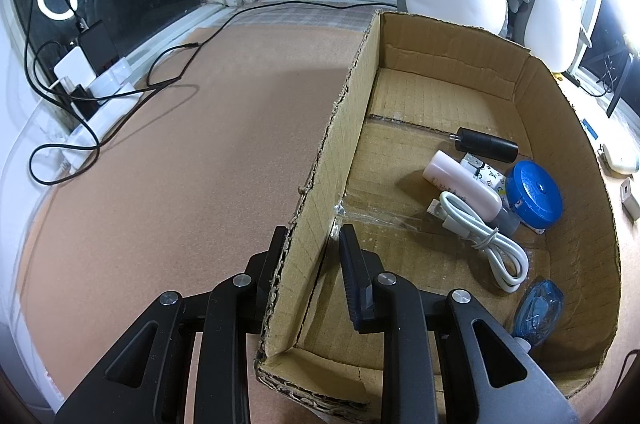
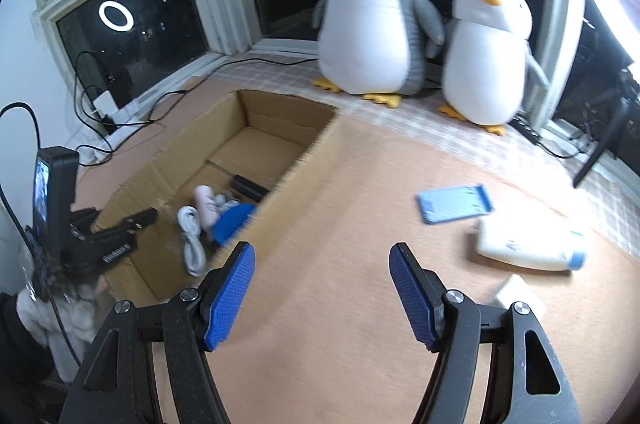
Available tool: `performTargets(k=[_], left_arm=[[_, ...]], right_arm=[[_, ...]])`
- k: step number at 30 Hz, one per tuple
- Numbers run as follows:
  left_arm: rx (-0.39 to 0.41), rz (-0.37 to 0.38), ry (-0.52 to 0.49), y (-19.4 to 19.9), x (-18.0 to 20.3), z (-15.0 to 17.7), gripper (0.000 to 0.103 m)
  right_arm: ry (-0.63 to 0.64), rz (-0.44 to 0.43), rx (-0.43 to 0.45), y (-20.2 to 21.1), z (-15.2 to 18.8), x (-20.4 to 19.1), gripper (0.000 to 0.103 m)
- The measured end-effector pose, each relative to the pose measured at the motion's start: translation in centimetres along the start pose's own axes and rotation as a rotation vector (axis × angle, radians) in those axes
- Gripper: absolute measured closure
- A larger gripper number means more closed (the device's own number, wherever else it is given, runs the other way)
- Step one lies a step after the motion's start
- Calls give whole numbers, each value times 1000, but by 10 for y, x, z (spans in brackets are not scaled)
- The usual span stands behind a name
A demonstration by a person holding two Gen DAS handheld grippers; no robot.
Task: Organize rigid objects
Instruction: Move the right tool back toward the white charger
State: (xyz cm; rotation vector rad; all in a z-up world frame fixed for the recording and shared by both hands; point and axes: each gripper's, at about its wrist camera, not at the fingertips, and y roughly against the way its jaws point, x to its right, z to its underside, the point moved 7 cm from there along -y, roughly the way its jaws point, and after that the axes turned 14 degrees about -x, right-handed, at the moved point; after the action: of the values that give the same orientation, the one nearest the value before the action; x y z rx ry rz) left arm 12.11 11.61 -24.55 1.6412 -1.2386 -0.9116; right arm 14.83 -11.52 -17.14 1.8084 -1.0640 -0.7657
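The left gripper (image 1: 312, 248) straddles the near left wall of the cardboard box (image 1: 344, 127): one finger stands outside the wall and one inside, close to the board on both sides, though whether they truly pinch it or only bracket it I cannot tell. Its job looks like steadying the box on the desk (image 1: 192, 151). The right gripper (image 2: 322, 288) hangs empty above the bare desk just right of the box, fingers spread wide, nothing between the blue pads. So the step in hand reads as fetching the next loose item. Three remain outside on the right: a blue phone stand (image 2: 454, 203) lying flat, a white bottle (image 2: 528, 250) with a blue cap on its side nearer, and a small white block (image 2: 520, 294) nearest, touching nothing. The next move calls for swinging right, lowering over one of them and closing across its narrow width; the bottle, round and smooth, may roll or slip if taken off centre. Inside the box, gathered toward its right wall, lie a black cylinder (image 1: 486, 143), a pale pink tube (image 1: 460, 181), a round blue case (image 1: 534, 197), a coiled white cable (image 1: 492, 244) and a blue-wrapped packet (image 1: 538, 312). The box itself is open-topped, shallow, ragged along its cut edge, and the far half of its floor is bare.
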Motion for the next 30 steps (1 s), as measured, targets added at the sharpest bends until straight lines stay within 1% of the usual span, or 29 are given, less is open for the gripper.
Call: performTargets(k=[9,15,18,22,30], left_arm=[[-2,-13,-4,0,1,-1,80],[-3,-17,-3,0,2,0,80],[-5,-24,-6,0,3,0,80],[-8,-30,-6,0,4,0,80],[-11,-36,-6,0,4,-1,79]], right_arm=[[-33,86,-25,11,30,69,37],[-34,128,-59,8,44,107,37],[-25,141,-87,1,48,120,37],[-25,133,-113,-10,50,132,37],[-25,129,-155,-34,51,141,37]])
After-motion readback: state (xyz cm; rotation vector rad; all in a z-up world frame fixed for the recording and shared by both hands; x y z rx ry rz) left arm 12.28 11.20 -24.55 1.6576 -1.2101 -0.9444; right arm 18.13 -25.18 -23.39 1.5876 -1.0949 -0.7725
